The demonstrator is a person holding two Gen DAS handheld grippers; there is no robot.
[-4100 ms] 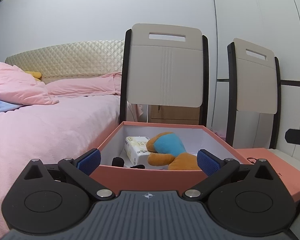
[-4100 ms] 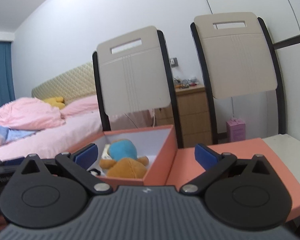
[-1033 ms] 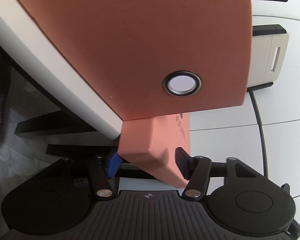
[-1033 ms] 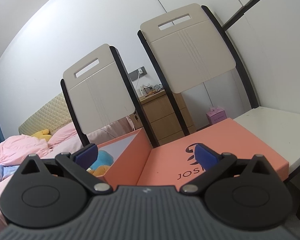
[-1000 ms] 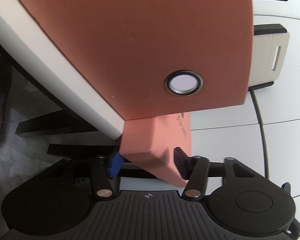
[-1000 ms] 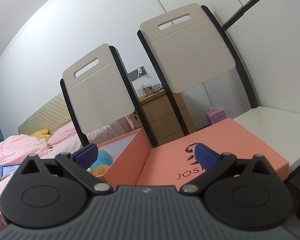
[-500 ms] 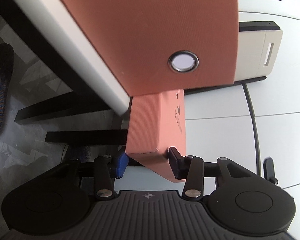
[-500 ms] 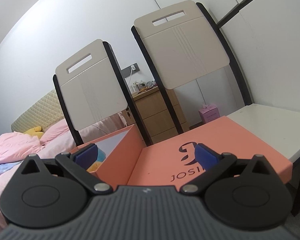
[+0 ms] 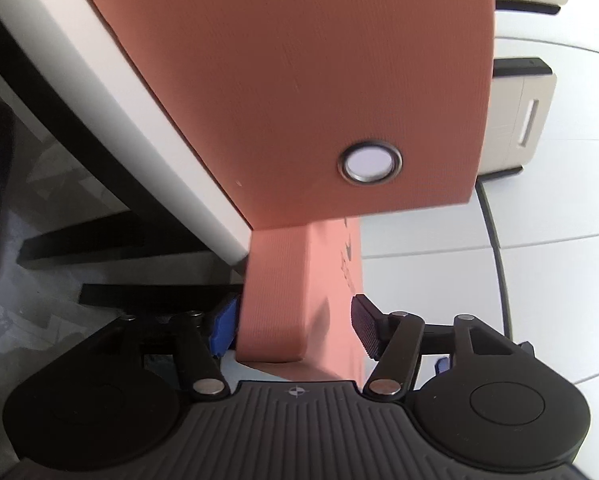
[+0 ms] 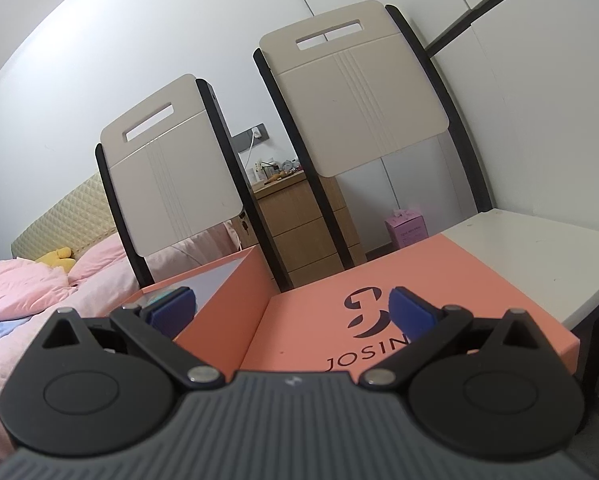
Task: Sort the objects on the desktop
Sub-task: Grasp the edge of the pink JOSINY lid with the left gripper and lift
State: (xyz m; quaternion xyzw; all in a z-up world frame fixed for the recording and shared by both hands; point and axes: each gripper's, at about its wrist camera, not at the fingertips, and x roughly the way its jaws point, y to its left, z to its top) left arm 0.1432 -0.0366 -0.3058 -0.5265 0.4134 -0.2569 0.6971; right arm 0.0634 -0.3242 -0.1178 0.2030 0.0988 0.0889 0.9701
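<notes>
A salmon-pink box (image 10: pixel 223 284) stands open on the white table (image 10: pixel 539 248); its wall with a metal eyelet (image 9: pixel 369 162) fills the left wrist view. The matching lid (image 10: pixel 379 320) with dark lettering lies flat beside it on the right. My left gripper (image 9: pixel 291 326) is rolled on its side and shut on the lid's front corner (image 9: pixel 283 300), one pad on each face. My right gripper (image 10: pixel 289 308) is open and empty, hovering just above the near edge of the box and lid. The box's contents are mostly hidden.
Two beige chair backs (image 10: pixel 171 168) (image 10: pixel 355 108) stand behind the table. A pink bed (image 10: pixel 27 284) lies to the left, a wooden cabinet (image 10: pixel 303 216) behind. The table's dark legs (image 9: pixel 111 236) and the floor show under the table edge (image 9: pixel 111 108).
My left gripper went from level and open before the box to rolled sideways, gripping the lid's corner. My right gripper shifted right and closer over the lid.
</notes>
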